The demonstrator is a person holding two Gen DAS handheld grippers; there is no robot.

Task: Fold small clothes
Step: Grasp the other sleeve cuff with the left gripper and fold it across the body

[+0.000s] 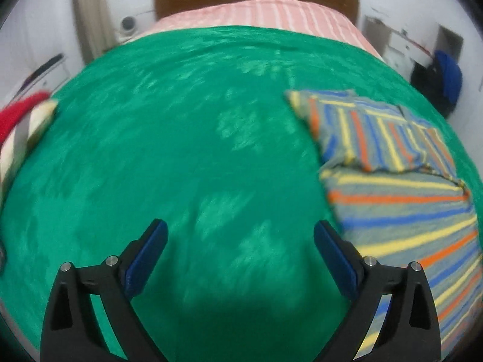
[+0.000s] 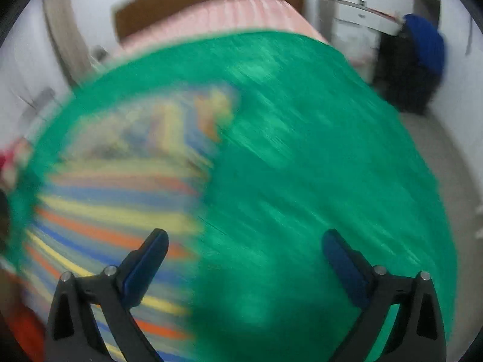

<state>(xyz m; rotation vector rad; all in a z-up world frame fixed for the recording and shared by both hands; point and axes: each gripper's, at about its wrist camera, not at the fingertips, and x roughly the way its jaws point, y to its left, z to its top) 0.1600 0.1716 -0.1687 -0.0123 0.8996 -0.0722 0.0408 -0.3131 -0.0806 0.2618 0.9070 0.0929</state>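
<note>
1. Left gripper: jaws spread wide, nothing between them, only green bedspread below.
2. Right gripper: jaws likewise apart and empty (frame badly blurred).
3. Striped garment lies partly folded on the bedspread, to the right in the left wrist view, touching neither gripper.
4. Red-and-cream clothing at the bed's left edge.

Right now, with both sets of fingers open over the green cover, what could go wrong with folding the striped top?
The striped top lies half folded, its upper part doubled over; a careless pinch could drag that fold open. The left gripper hangs over bare green cover, so closing here could catch the cover instead. The right wrist view is blurred, so the right gripper is hard to aim.
</note>
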